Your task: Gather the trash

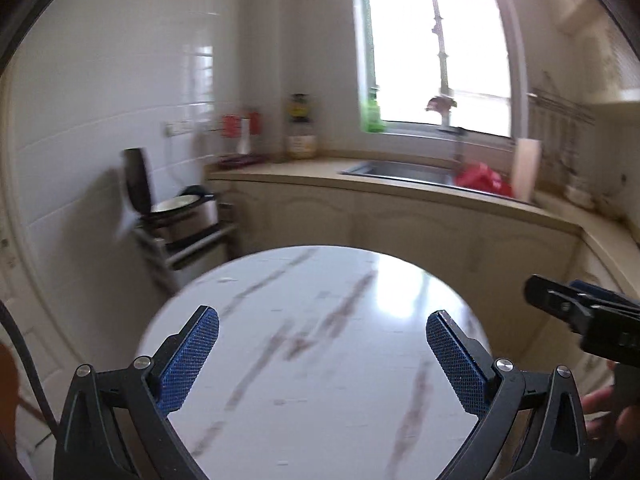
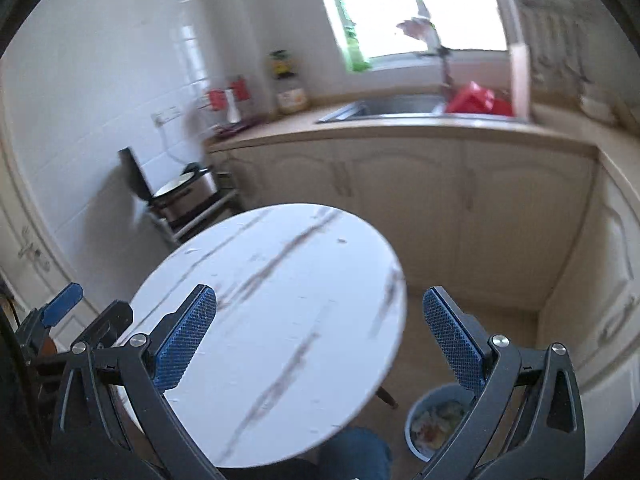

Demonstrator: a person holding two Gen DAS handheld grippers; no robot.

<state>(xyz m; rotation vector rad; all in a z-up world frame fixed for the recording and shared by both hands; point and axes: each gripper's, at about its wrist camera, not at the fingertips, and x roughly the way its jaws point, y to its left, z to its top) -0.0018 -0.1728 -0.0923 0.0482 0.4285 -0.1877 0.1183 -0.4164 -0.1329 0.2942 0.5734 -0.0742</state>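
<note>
Grippers: your left gripper (image 1: 322,354) and right gripper (image 2: 319,336) stand wide apart, empty, above the round marble bench (image 2: 280,300); trash bin (image 2: 416,444) sits below.

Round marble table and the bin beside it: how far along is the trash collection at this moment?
Looks essentially done. The round marble table shows no loose trash on its top, and the bin on the floor beside it already holds crumpled scraps. Nothing is in hand: the left tool and right tool both stand open and empty above the table. The red bag by the sink is blurred; whether it counts as trash is unclear.
</note>
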